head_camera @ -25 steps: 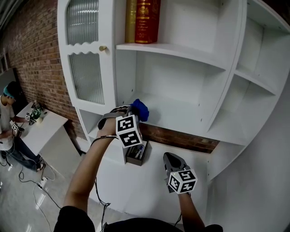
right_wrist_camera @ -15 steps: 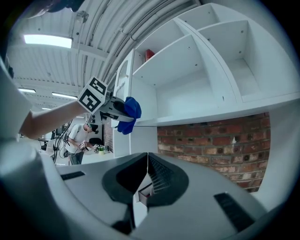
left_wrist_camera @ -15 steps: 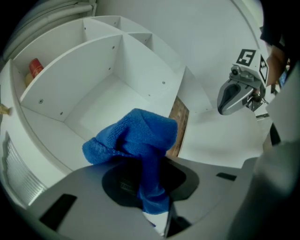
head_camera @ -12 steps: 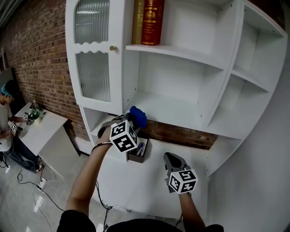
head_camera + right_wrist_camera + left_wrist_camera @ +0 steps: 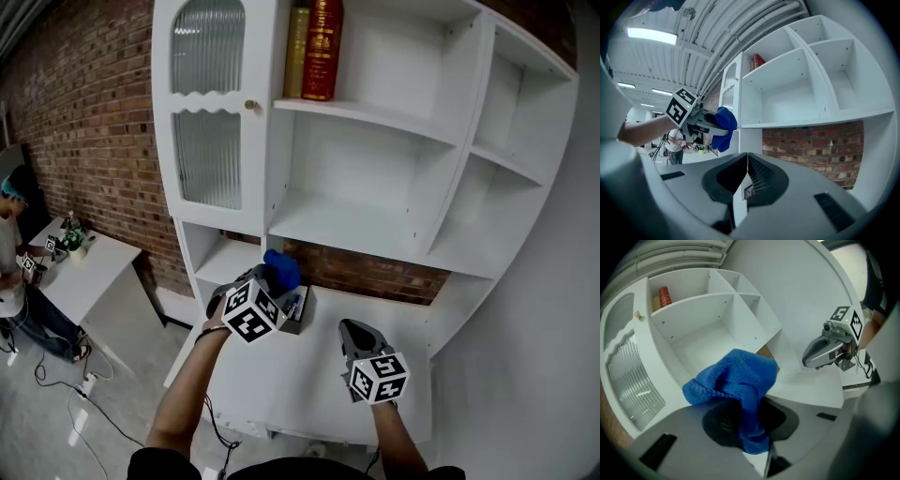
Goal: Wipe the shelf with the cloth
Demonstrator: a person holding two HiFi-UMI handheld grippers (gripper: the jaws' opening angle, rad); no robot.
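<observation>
Two grippers are seen in the head view, low in front of a tall white shelf [image 5: 349, 223]. The left gripper [image 5: 266, 285] is held at 10 o'clock from the right gripper [image 5: 350, 325], above a white table [image 5: 309, 380]. A blue cloth [image 5: 281, 269] is pinched at the left gripper's tip. It is not touching the shelf. The nearest bare board is found up at 1 o'clock from the cloth, a little way off. Two books [image 5: 316, 47] are kept on a higher board, and a small box [image 5: 297, 314] is seen just beside the cloth.

In the left gripper view, the cloth [image 5: 736, 380] is squeezed tight between the jaws and is bunched up over them. The open boards of the shelf are seen behind it at 11 o'clock. The right gripper is seen at 2 o'clock.

In the right gripper view, the jaws are pressed together and nothing is held between them. The left gripper and its cloth are seen at 9 o'clock, and the shelf at 1 o'clock.

No wiping is being done at this moment, it seems; the cloth is only being carried. Next, the cloth should be lifted to a board, pressed down flat and rubbed from side to side. A firm squeeze will be needed so the cloth is not dropped.
</observation>
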